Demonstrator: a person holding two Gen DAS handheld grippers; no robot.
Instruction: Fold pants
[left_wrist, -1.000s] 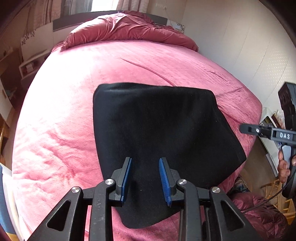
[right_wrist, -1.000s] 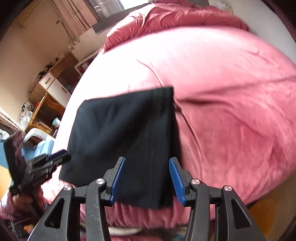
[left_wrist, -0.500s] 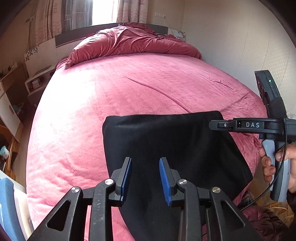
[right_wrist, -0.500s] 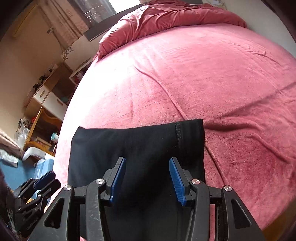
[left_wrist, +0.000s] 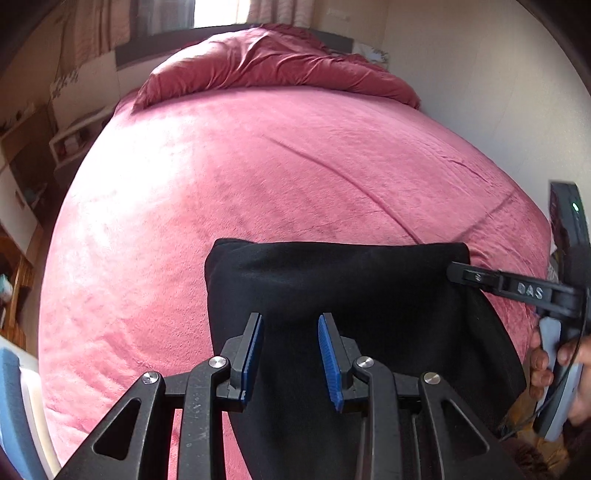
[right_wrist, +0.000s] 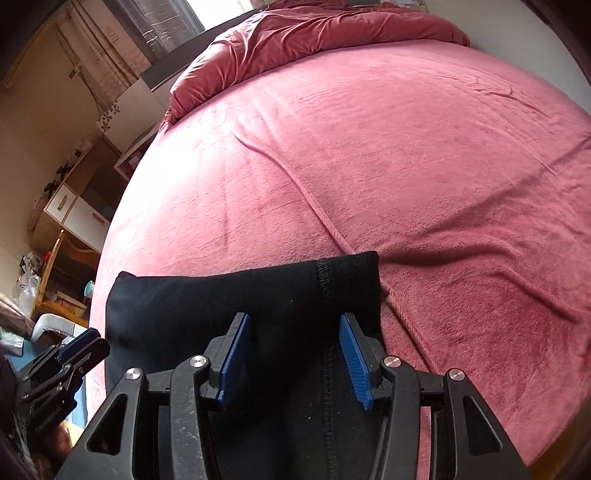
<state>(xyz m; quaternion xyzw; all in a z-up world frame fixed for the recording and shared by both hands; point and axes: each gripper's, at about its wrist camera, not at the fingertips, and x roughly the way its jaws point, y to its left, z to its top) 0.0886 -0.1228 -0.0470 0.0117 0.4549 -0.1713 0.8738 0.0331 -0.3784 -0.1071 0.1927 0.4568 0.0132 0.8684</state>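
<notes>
The black pants (left_wrist: 351, 291) lie folded in a flat rectangle on the pink bed cover (left_wrist: 240, 177), near its front edge. They also show in the right wrist view (right_wrist: 229, 299), with a stitched seam near their right side. My left gripper (left_wrist: 290, 354) is open and empty, low over the near part of the pants. My right gripper (right_wrist: 293, 358) is open and empty over the pants' near right part. The right gripper also shows from the side in the left wrist view (left_wrist: 517, 291), at the pants' right edge. The left gripper shows in the right wrist view (right_wrist: 74, 350), at the pants' left edge.
A crumpled dark red duvet (left_wrist: 266, 62) lies at the head of the bed. A white wall (left_wrist: 480, 74) runs along the bed's right side. Shelves and a wooden desk (right_wrist: 70, 206) stand to the left of the bed. A blue and white object (left_wrist: 14, 413) sits at the lower left.
Both grippers have dropped lower and come closer to the bed, so the pants now sit lower in both views. The jaws have stayed open and empty. The pants have not moved.
</notes>
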